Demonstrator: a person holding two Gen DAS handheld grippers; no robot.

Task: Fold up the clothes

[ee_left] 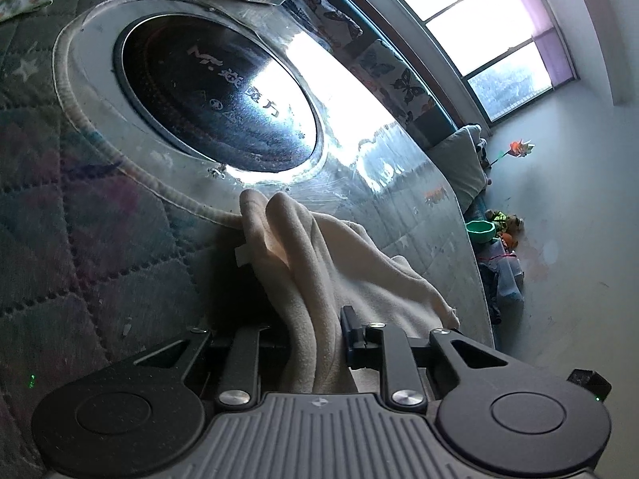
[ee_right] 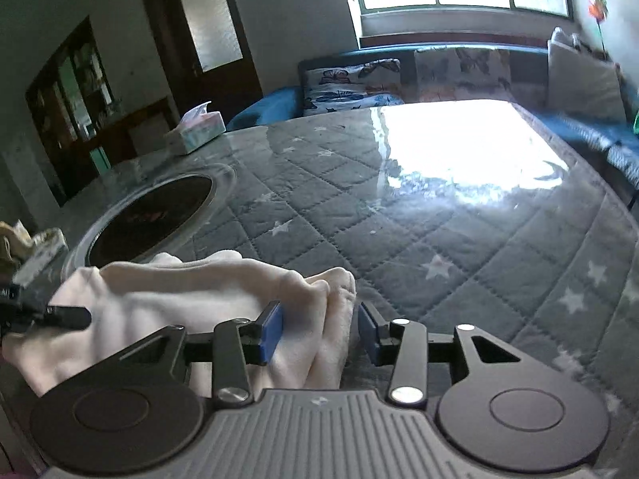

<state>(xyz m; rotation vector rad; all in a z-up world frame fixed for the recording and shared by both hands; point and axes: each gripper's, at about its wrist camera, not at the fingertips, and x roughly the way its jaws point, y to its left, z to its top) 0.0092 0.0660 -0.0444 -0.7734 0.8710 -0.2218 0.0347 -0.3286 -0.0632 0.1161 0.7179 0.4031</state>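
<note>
A: Okay, where's the garment?

B: The cream fleece garment (ee_right: 191, 299) is bunched on the quilted star-print surface under clear plastic (ee_right: 399, 219), just beside the round black glass hob inset (ee_right: 151, 215). My right tool (ee_right: 319, 331) has cloth between its blue pads, but there's a gap on the right side, so it looks parted, not clamped.

A: Left one?

B: My left tool (ee_left: 315, 339) also has a fold running between its fingers; I can't tell if it's pinching. The cloth's long axis runs left to right between my two tools, each at one end. I can't judge the fold stage.
</note>
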